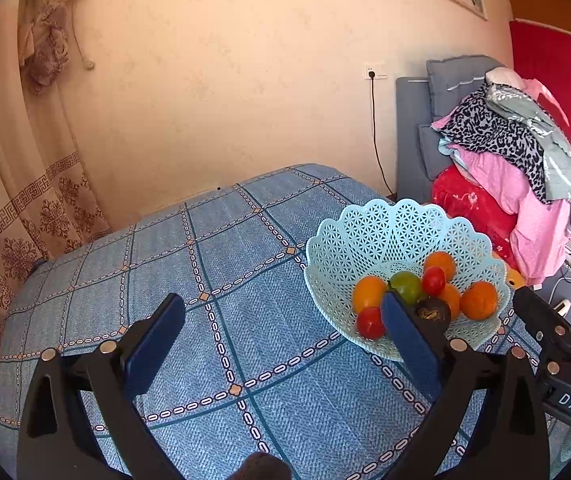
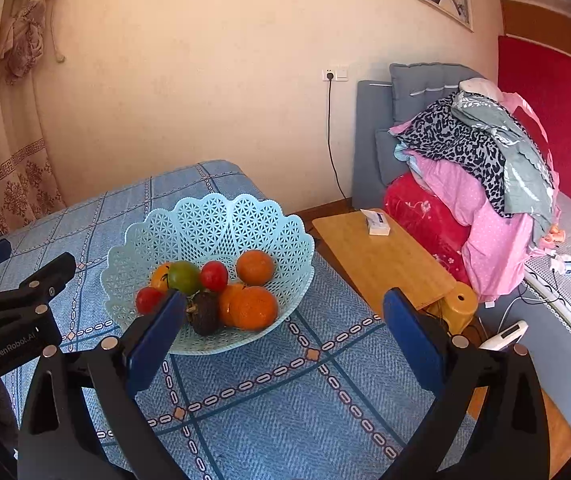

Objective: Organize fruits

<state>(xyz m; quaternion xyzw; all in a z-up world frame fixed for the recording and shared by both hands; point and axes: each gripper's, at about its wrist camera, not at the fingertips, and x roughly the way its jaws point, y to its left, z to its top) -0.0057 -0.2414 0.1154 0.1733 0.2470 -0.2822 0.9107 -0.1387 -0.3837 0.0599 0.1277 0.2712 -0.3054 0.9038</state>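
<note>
A light blue lattice basket [image 1: 365, 236] [image 2: 213, 220] stands on the blue checked tablecloth [image 1: 245, 272] [image 2: 285, 400]. It holds several oranges [image 2: 254, 307], two red tomatoes [image 2: 213, 275], a green fruit [image 2: 183, 277] and a dark avocado [image 2: 204, 313]. My left gripper [image 1: 283, 320] is open and empty, above the cloth just left of the basket. My right gripper [image 2: 285, 316] is open and empty, in front of the basket and a little to its right.
A low wooden table [image 2: 381, 256] with a small white box [image 2: 375, 222] stands right of the cloth. Behind it is a grey sofa with piled clothes [image 2: 485, 168]. A curtain [image 1: 25, 160] hangs at the left. A cable runs down the wall.
</note>
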